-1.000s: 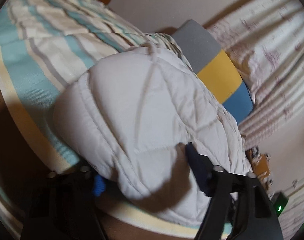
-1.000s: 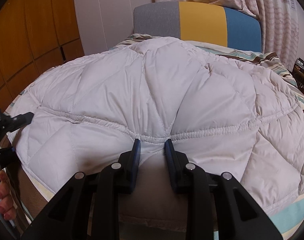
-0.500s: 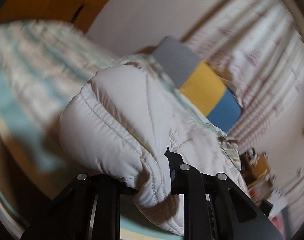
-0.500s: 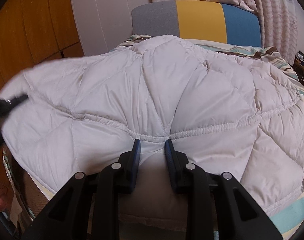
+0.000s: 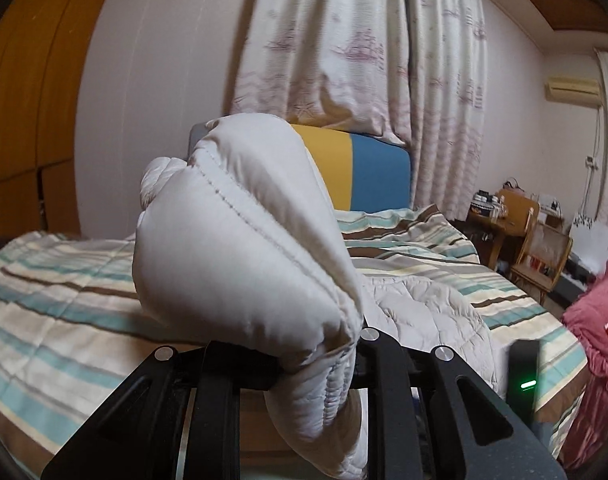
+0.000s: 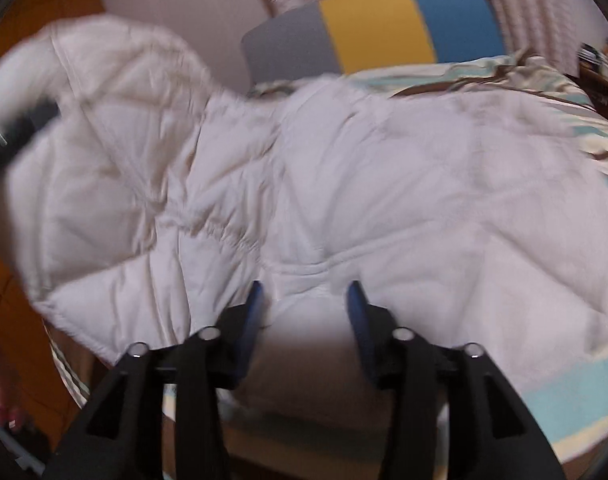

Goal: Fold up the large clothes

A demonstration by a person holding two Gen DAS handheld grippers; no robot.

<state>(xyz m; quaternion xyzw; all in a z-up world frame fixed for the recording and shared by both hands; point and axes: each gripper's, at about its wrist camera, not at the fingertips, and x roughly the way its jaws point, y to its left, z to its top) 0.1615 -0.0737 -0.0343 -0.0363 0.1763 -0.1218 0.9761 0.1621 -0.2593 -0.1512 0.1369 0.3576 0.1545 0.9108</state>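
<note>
White quilted jacket (image 5: pixel 240 264) in left gripper (image 5: pixel 319 364)

Free: striped bed (image 5: pixel 64 304) left of the jacket (image 5: pixel 240 248), bare up to the wall.
Free: far right bed past the jacket's spread body (image 6: pixel 383 168).
Blocked: raised puffy fold fills the near centre in the left wrist view, over the left gripper (image 5: pixel 319 360).
Blocked: headboard (image 6: pixel 383 24) and curtain (image 5: pixel 343 40) close the far side.
Blocked: chair (image 5: pixel 543 248), cluttered desk (image 5: pixel 499 204) and red cloth (image 5: pixel 595 320) crowd the right.
</note>
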